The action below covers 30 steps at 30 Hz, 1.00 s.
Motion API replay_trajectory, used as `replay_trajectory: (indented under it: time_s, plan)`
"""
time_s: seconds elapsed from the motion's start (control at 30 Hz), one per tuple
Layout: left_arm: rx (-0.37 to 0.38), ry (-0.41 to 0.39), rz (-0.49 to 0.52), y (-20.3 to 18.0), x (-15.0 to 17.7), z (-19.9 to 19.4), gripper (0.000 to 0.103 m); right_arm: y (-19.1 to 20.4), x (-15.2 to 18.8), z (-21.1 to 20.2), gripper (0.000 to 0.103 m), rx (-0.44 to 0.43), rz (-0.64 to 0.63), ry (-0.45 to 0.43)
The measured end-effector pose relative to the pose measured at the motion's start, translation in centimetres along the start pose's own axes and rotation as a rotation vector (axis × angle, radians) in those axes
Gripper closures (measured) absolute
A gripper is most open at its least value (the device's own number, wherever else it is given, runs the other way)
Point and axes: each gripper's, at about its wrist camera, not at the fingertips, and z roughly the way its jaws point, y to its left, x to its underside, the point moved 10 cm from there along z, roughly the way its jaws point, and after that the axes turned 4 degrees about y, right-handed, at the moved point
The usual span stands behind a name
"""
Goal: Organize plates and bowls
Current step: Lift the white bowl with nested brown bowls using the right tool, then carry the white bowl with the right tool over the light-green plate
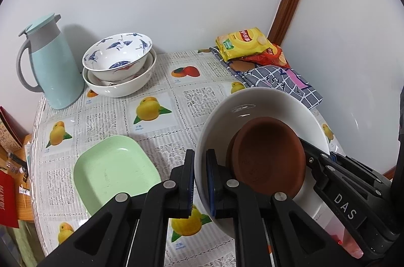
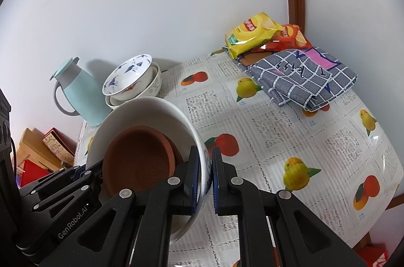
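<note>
A large white bowl (image 1: 252, 103) (image 2: 151, 110) with a brown clay dish (image 1: 267, 156) (image 2: 139, 158) lying inside it is held between both grippers, just above the table. My left gripper (image 1: 200, 158) is shut on the bowl's left rim. My right gripper (image 2: 205, 158) is shut on the opposite rim; it shows in the left wrist view as black fingers (image 1: 313, 153). A pale green square plate (image 1: 113, 171) lies on the table left of the bowl. At the back, a blue-patterned bowl (image 1: 118, 55) (image 2: 128, 77) sits nested in a white bowl (image 1: 121, 87).
A light-blue thermos jug (image 1: 50, 70) (image 2: 78, 92) stands at the back left by the wall. Yellow and red chip bags (image 1: 242, 42) (image 2: 255, 32) and a folded checked cloth (image 1: 282, 82) (image 2: 303, 75) lie at the back right. The fruit-print tablecloth (image 2: 277, 130) covers the table.
</note>
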Motion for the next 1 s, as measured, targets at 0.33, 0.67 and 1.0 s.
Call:
replay_trajectory:
  time_s: [0.33, 0.67, 1.0]
  plan:
    - [-0.008, -0.007, -0.020, 1.7, 0.2, -0.5, 0.094, 1.8, 0.4, 0.3, 0.094, -0.015, -0.015, 0.004]
    - [-0.020, -0.014, -0.043, 3.5, 0.7, -0.8, 0.094, 3.5, 0.5, 0.7, 0.094, -0.028, -0.036, 0.007]
    - [-0.033, -0.017, -0.071, 5.4, 1.1, -1.1, 0.094, 5.4, 0.7, 1.2, 0.094, -0.042, -0.063, 0.015]
